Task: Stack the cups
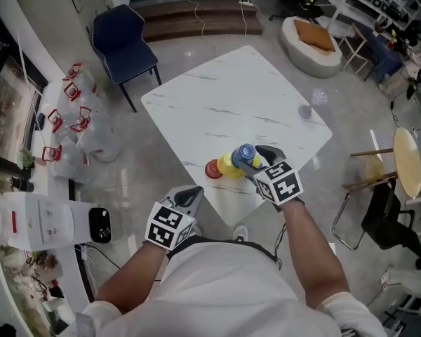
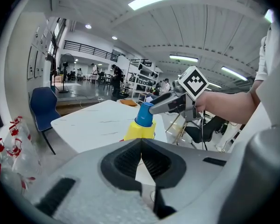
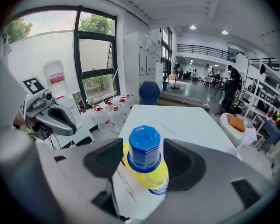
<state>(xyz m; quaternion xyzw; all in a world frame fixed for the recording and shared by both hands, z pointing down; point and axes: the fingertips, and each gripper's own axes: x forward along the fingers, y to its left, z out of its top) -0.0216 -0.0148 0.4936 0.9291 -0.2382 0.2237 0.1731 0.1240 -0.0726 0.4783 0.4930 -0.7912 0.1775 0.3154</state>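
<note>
Left gripper (image 2: 141, 143): jaws pressed together, empty, short of the white marble-look worktop (image 1: 231, 97); steadies nothing.
Small red plastic cup (image 1: 212, 168): just beside the stack, unstacked.
Yellow plastic cup (image 1: 228, 164): stack base near the worktop edge; a nudge could tip it off.
Blue plastic cup (image 1: 246, 153): upturned on the yellow; seating possibly crooked.
Right gripper (image 3: 143, 158): jaws spread either side of the blue cup, not pinching; a skewed pull-back could topple it.

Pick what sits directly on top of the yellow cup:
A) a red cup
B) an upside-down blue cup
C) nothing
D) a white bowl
B: the blue cup rests mouth down over the yellow cup, its closed base facing up.
</note>
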